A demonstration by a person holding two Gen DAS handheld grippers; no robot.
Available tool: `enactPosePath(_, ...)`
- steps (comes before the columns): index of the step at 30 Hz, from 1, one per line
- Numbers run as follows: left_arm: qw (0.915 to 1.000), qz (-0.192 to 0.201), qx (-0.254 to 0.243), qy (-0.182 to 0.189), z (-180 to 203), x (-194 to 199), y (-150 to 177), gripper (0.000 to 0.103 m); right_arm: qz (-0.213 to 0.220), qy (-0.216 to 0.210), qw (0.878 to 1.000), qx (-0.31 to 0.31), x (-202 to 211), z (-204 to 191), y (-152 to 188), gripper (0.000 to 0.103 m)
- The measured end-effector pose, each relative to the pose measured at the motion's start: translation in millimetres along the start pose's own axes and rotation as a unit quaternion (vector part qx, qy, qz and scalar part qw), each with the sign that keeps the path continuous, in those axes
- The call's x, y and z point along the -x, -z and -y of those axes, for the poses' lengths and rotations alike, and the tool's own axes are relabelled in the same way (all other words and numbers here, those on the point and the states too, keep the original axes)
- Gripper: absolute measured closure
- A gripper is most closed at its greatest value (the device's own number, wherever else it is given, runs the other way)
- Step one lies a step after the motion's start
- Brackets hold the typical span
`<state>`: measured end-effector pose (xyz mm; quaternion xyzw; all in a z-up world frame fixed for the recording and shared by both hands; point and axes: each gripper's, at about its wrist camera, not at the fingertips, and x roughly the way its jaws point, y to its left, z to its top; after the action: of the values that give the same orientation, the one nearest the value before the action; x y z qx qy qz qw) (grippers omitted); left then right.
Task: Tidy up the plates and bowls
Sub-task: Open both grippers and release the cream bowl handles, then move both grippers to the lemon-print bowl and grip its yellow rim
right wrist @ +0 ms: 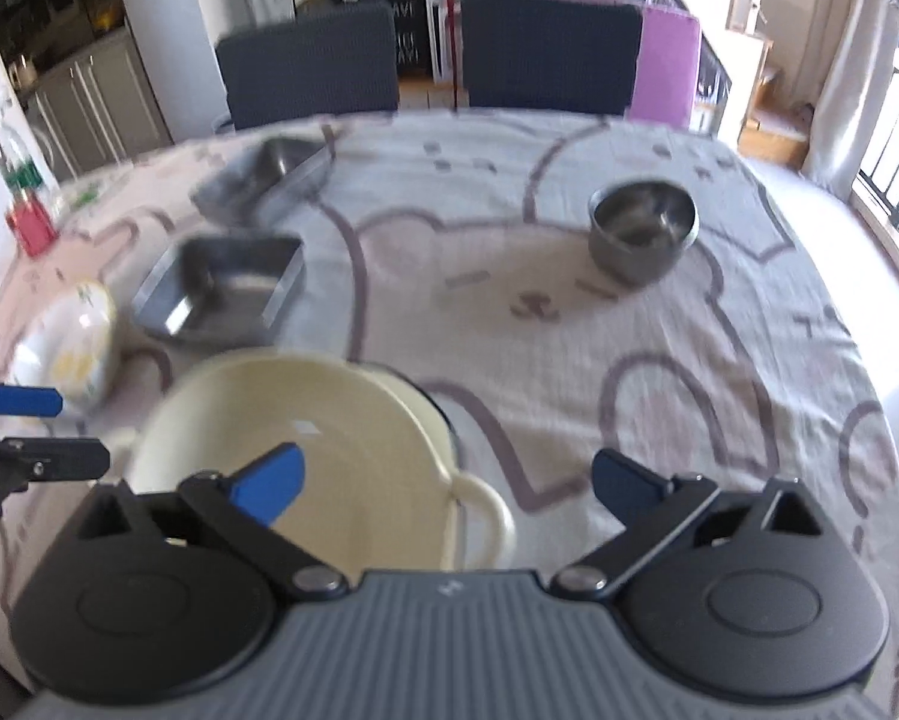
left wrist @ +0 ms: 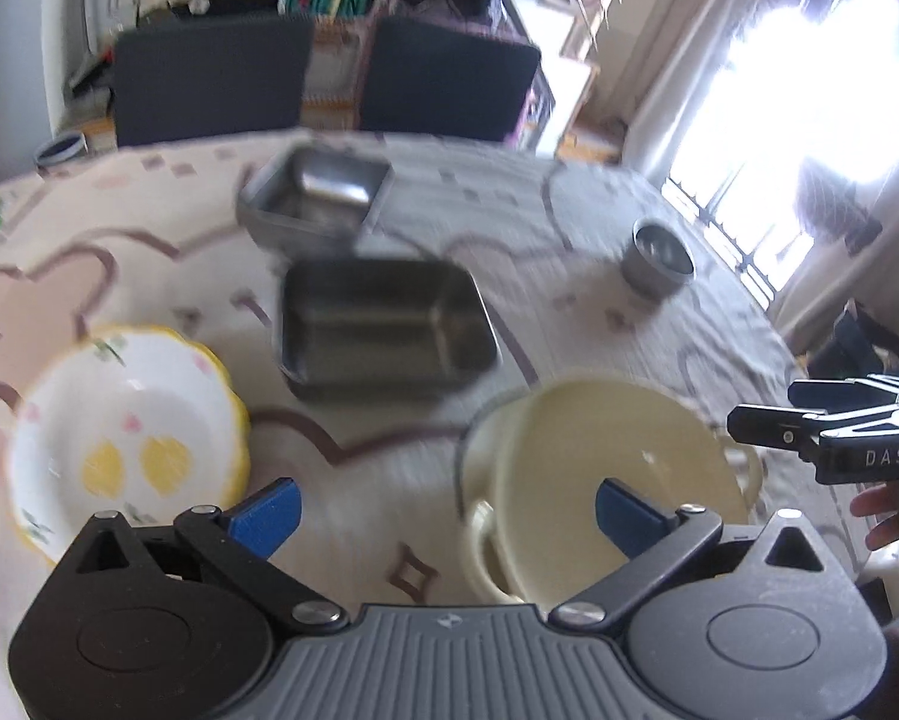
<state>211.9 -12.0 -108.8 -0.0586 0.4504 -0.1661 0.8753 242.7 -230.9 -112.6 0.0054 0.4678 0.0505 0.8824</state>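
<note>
A cream two-handled bowl (left wrist: 617, 468) stands near the table's front edge, also in the right wrist view (right wrist: 305, 444). My left gripper (left wrist: 449, 513) is open, its right finger over the cream bowl, holding nothing. My right gripper (right wrist: 449, 489) is open, its left finger over the same bowl, holding nothing. A white flowered bowl with a yellow rim (left wrist: 131, 438) sits to the left, also seen in the right wrist view (right wrist: 71, 342). Two square steel trays (left wrist: 383, 330) (left wrist: 317, 192) lie behind. A round steel bowl (right wrist: 641, 228) stands far right.
The table wears a cloth with a bear drawing (right wrist: 509, 300). Two dark chairs (right wrist: 551, 54) stand at the far side. A red and green bottle (right wrist: 26, 204) stands at the left edge. A bright window (left wrist: 809, 90) is at the right.
</note>
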Motion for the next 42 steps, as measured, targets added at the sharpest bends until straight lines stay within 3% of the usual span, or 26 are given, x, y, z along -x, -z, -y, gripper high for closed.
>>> enactPosePath(9, 0.9965, 0.065, 0.019, -0.050, -52, 46, -15, 0.000, 0.070, -0.064, 0.995, -0.009, 11, -63, -28, 0.000)
enactPosePath(18, 0.9866, 0.094, 0.063, -0.118, -117, 70, -23, 0.000, 0.061, -0.118, 0.991, -0.012, -16, -135, -44, 0.000)
enactPosePath(22, 0.9801, 0.099, 0.086, -0.149, -147, 71, -19, 0.000, 0.031, -0.132, 0.991, -0.017, -32, -163, -50, 0.000)
enactPosePath(26, 0.9776, 0.084, 0.088, -0.172, -167, 63, -13, 0.000, 0.006, -0.149, 0.988, -0.038, -51, -177, -53, 0.014)
enactPosePath(30, 0.9783, 0.039, 0.065, -0.193, -177, 49, -8, 0.000, -0.026, -0.164, 0.985, -0.052, -75, -189, -56, 0.043)
enactPosePath(33, 0.9801, -0.005, 0.070, -0.186, -184, 37, -8, 0.000, -0.047, -0.162, 0.984, -0.054, -93, -196, -55, 0.049)
enactPosePath(35, 0.9814, -0.040, 0.097, -0.161, -192, 29, -9, 0.000, -0.052, -0.161, 0.984, -0.058, -100, -200, -52, 0.049)
enactPosePath(38, 0.9828, -0.028, 0.125, -0.133, -198, 30, -7, 0.002, -0.059, -0.162, 0.982, -0.070, -109, -201, -50, 0.051)
enactPosePath(42, 0.9803, -0.025, 0.130, -0.146, -195, 26, -11, 0.029, -0.066, -0.161, 0.982, -0.073, -116, -204, -49, 0.060)
